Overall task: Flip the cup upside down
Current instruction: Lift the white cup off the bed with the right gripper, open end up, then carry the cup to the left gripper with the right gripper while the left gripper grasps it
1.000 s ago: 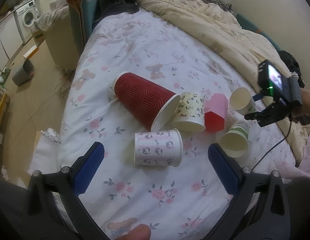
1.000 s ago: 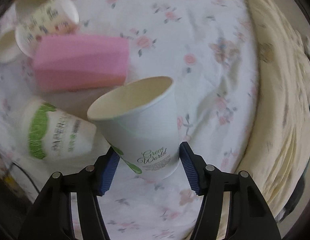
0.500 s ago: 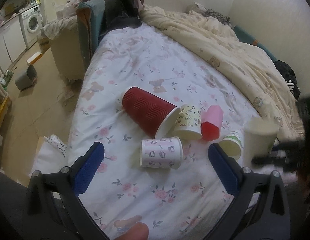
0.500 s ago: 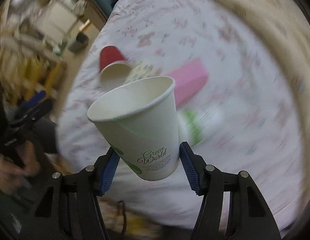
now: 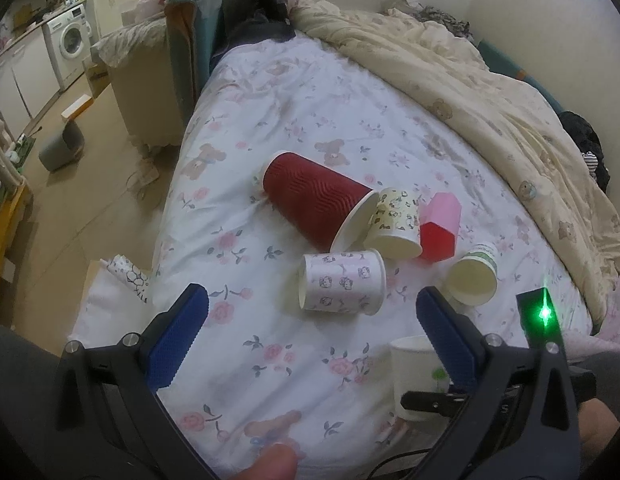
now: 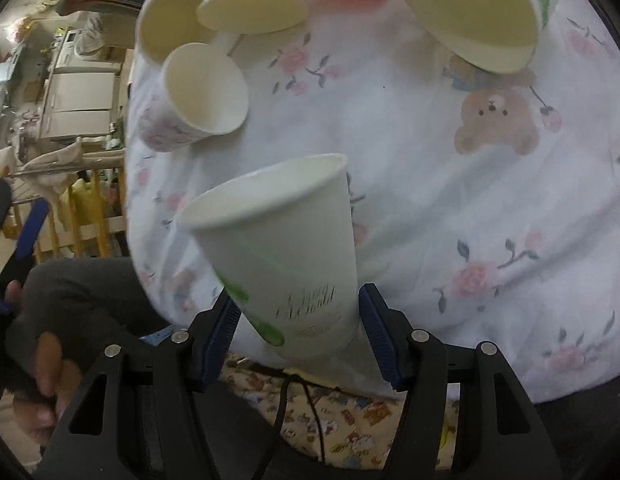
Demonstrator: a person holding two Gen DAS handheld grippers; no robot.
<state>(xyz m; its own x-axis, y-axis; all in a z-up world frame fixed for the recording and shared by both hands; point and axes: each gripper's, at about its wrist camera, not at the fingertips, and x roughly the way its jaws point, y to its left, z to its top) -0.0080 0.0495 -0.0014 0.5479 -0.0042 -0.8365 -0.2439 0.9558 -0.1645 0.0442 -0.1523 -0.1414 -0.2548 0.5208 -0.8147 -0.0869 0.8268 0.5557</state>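
Now my right gripper (image 6: 300,330) clamps the cup (image 6: 288,256) near its base, long axis running forward with the mouth away from me above the bed (image 6: 450,184), while my left gripper (image 5: 310,336) hangs wide open, empty.

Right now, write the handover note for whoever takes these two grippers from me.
Right gripper: shut on the white cup, lifted over the near edge of the bed, mouth pointing away from the gripper.
Left gripper: open, empty, above the bed.
Other cups, including the red cup, lie on their sides mid-bed.
Done: cup picked up.
Left: turn it mouth down, set it on the bed, release.
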